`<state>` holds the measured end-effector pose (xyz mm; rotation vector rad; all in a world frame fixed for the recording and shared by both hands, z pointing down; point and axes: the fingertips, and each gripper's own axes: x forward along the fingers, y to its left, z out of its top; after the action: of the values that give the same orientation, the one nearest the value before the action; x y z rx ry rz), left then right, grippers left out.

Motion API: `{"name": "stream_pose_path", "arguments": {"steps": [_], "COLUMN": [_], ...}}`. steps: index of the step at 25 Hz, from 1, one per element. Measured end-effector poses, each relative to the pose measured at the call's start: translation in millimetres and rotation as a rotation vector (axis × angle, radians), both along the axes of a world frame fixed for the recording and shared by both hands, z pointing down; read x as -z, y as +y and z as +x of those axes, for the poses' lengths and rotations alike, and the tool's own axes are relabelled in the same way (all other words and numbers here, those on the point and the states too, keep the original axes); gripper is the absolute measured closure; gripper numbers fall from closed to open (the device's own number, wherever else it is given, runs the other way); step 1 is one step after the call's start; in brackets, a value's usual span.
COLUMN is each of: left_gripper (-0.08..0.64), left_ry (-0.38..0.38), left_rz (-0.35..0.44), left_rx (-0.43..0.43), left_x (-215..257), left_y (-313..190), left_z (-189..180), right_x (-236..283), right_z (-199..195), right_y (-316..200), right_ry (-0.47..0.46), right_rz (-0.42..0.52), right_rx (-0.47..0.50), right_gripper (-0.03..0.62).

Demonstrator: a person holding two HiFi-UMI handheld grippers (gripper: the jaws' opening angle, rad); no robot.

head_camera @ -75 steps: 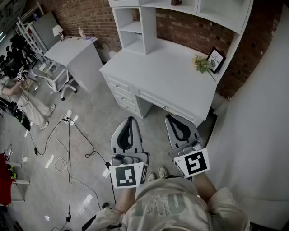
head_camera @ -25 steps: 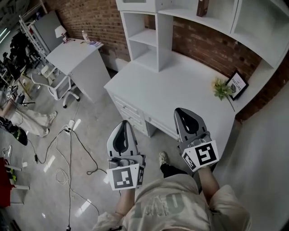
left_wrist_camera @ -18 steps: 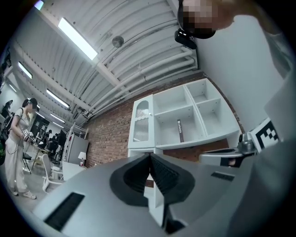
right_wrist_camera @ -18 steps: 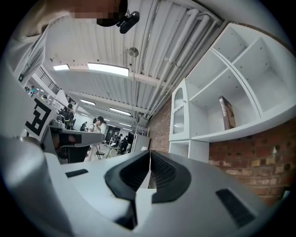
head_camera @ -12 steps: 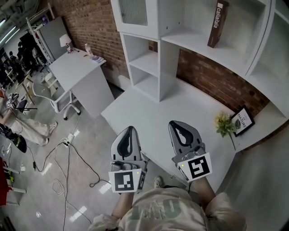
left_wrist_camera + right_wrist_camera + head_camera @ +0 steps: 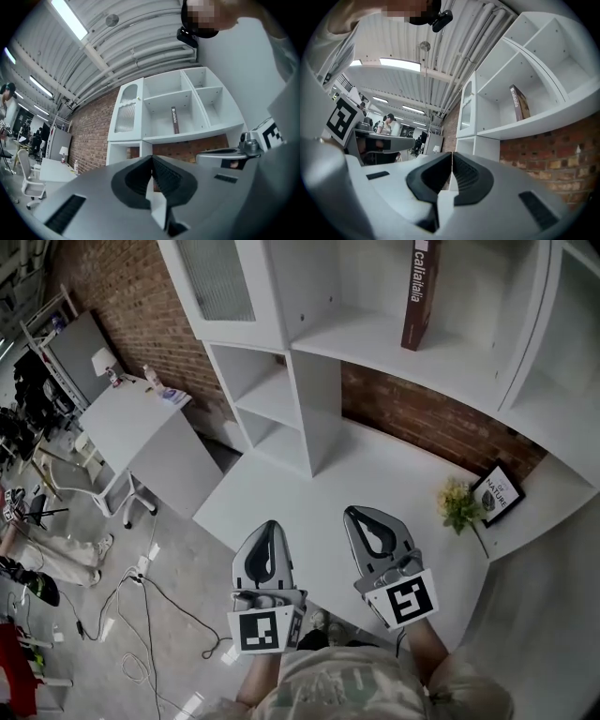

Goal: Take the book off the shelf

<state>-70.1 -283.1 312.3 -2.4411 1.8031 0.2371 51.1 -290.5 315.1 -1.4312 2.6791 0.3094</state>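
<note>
A dark brown book (image 6: 417,294) with white print on its spine stands upright, alone, on a white shelf (image 6: 412,357) of the wall unit above the desk. The book (image 6: 175,121) shows small and far in the left gripper view, and the same book (image 6: 518,102) leans slightly in the right gripper view. My left gripper (image 6: 269,526) is shut with nothing in it, held low over the desk's front edge. My right gripper (image 6: 367,513) is beside it, also shut and empty. Both point up toward the shelves, far below the book.
A white desk (image 6: 309,488) lies under the shelves, with a small plant (image 6: 458,502) and a framed card (image 6: 497,494) at its right end. A frosted cabinet door (image 6: 217,277) is at upper left. A second white table (image 6: 131,423), chairs, cables and people are at left.
The view has tilted up and drawn nearer the shelves, so the book now shows large at the top. Both grippers stay shut, side by side over the desk's front.
</note>
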Motion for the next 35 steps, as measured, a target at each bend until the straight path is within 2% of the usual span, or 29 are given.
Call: {"name": "stream_pose_path", "arguments": {"steps": [9,16,20,22,27,28,30,33,35], "left_gripper": [0.548,0.548,0.548,0.546,0.542,0.52,0.424,0.355,0.306], "left_ry": [0.006,0.062,0.05,0.039,0.024,0.029,0.052,0.035,0.045], "left_rz": [0.055,0.128,0.101,0.111,0.268,0.295,0.336,0.403,0.42], "left_rx": [-0.093,-0.094,-0.091,-0.123,-0.282,-0.318,-0.389,-0.441,-0.485], "left_x": [18.9,36.7,32.4,40.0,98.0,111.0,138.2,177.4,202.2], "left_y": [-36.9,-48.9,-56.9,-60.5,-69.3,-71.3,-76.7,-88.3,-100.4], "left_z": [12.0,-6.4,-12.9,-4.6,36.6,45.9,65.7,93.2,115.4], "right_x": [25.6,33.5,32.8,33.1,33.3,33.0,33.7,36.3,39.1], "right_z": [7.4,-6.7,-13.0,-11.1,5.9,12.8,29.1,52.2,64.6], "right_y": [-26.8,-42.3,-44.9,-42.5,-31.4,-28.9,-23.8,-15.0,-7.1], "right_ry": [0.03,0.001,0.007,0.015,0.008,0.011,0.022,0.031,0.036], "right_rz": [0.086,0.094,0.095,0.096,0.084,0.083,0.087,0.094,0.101], "right_rx": [-0.086,-0.097,-0.102,-0.12,-0.19,-0.211,-0.261,-0.343,-0.388], "right_gripper": [0.574,0.574,0.574,0.574,0.574,0.574,0.574,0.574,0.574]}}
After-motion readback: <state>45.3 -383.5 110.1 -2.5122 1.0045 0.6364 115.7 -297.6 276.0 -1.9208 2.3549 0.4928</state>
